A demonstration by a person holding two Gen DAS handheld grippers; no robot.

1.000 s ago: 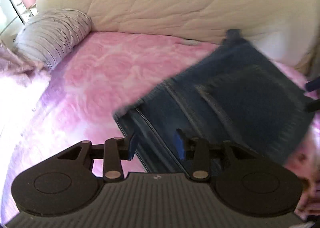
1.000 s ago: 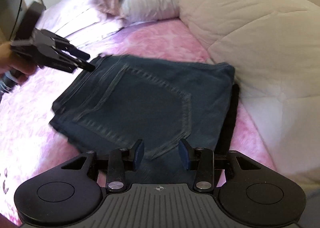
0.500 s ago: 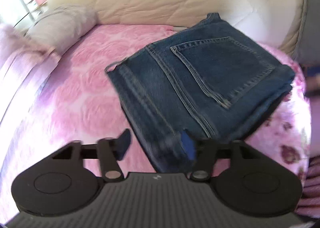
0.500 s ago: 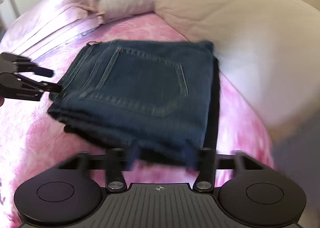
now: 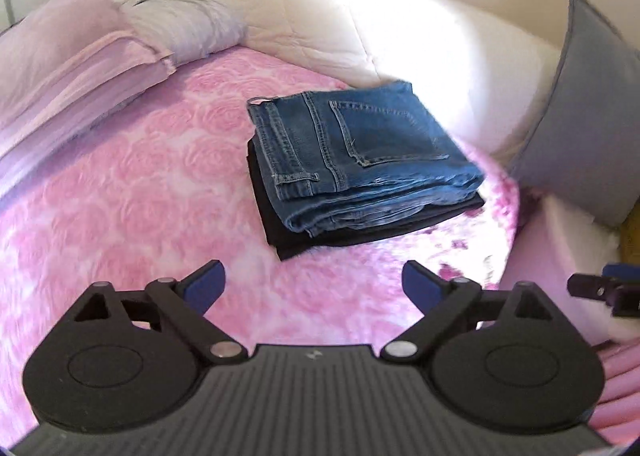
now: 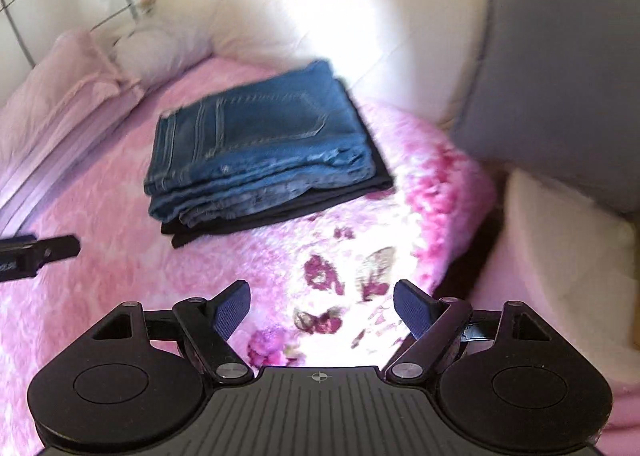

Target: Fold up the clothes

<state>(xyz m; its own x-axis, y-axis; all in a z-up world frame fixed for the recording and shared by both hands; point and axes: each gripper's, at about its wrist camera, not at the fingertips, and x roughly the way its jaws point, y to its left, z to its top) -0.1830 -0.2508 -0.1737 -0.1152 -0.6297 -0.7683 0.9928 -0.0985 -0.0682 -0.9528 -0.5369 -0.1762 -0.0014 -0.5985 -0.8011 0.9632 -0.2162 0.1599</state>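
We hold the left gripper [image 5: 314, 282] and the right gripper [image 6: 322, 306] spread wide, both released — nothing sits between the blue pads, nothing touches them. The folded jeans [image 5: 360, 151] lie well ahead on the pink bedspread [image 5: 120, 195], stacked on a folded black garment [image 5: 288, 240] whose type we cannot identify — only its edges show.

Folded jeans [image 5: 356, 151] atop dark garment [image 5: 304, 240]

Bare pink bedspread [image 5: 140, 195] left of folded jeans [image 5: 360, 151]
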